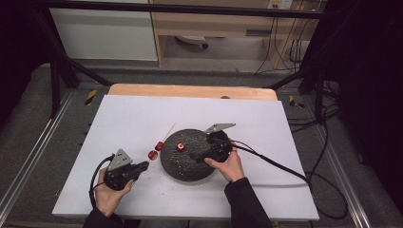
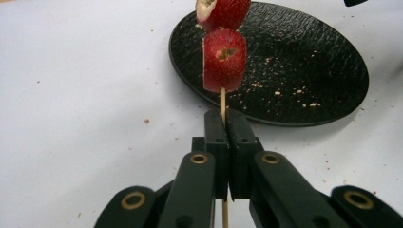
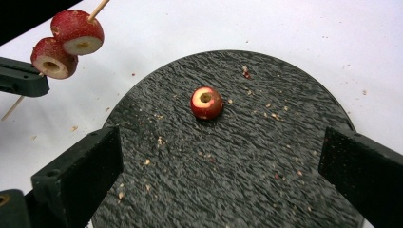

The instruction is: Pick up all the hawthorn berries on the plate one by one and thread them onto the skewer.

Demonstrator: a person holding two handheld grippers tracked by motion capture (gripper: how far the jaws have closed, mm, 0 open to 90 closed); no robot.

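A thin wooden skewer [image 2: 222, 102] carries two red fruits [image 2: 225, 59] threaded one behind the other, and my left gripper [image 2: 223, 124] is shut on its lower end. From above, the two fruits [image 1: 156, 150] hang just left of a round black plate [image 1: 190, 166], with the left gripper [image 1: 142, 166] below and left of them. One loose red fruit [image 3: 206, 102] with a cored hole lies on the plate [image 3: 247, 156]. My right gripper [image 3: 218, 166] stands open over the plate's near part, nothing between its jaws. In the high view the right gripper [image 1: 195, 155] points left toward the loose fruit [image 1: 181, 147].
The plate lies on a white sheet [image 1: 142, 118] covering a wooden table [image 1: 190, 90]. Small crumbs are scattered over the plate and the sheet. A black cable [image 1: 271, 164] trails right from the right gripper. Metal frame rails [image 1: 28, 156] run along both sides.
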